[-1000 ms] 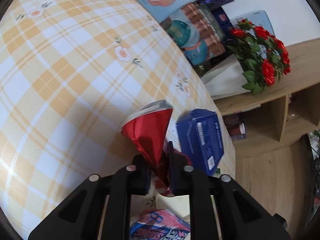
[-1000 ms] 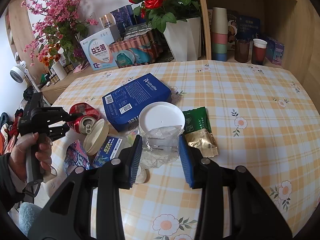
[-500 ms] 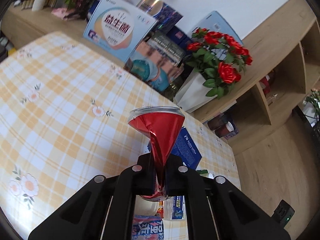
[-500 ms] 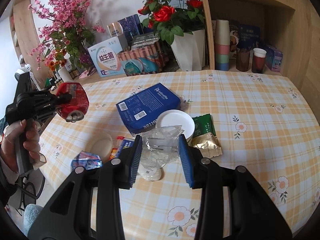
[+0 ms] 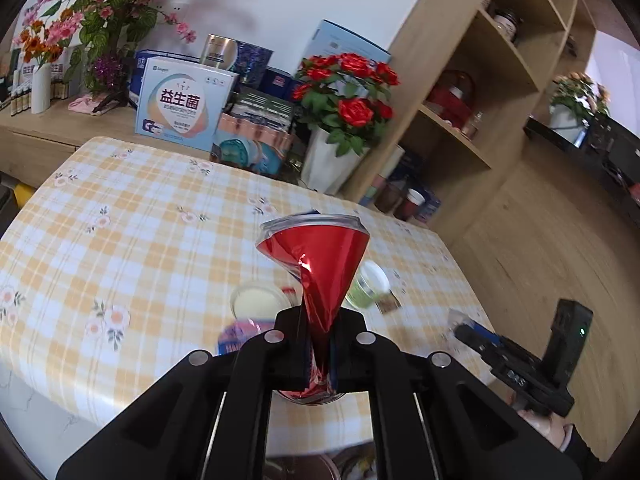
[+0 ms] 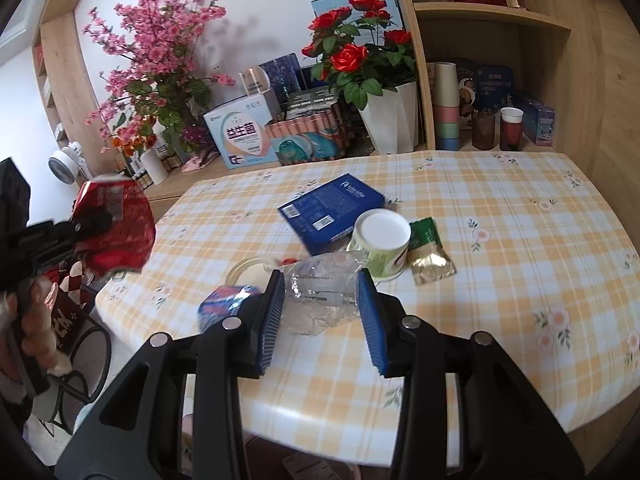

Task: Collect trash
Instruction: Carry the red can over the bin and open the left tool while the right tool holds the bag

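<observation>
Crushed red can [image 5: 314, 268]: pinched flat at its lower end between the jaws of the left gripper [image 5: 316, 344], held in the air near the worktop's edge (its silver rim points away from the camera).
Clear plastic wrapper [image 6: 320, 296]: crumpled, gripped between the blue pads [image 6: 370, 320] of the right gripper [image 6: 320, 322], above the worktop.
Worktop [image 6: 500, 216]: checked floral cloth carrying a blue box [image 6: 330, 212], a white-lidded cup [image 6: 380, 242] lying beside it, a green-and-gold sachet [image 6: 430, 252] and a blue-pink packet [image 6: 224, 300] near the edge.
Background: red roses [image 6: 352, 56] in a white pot.
</observation>
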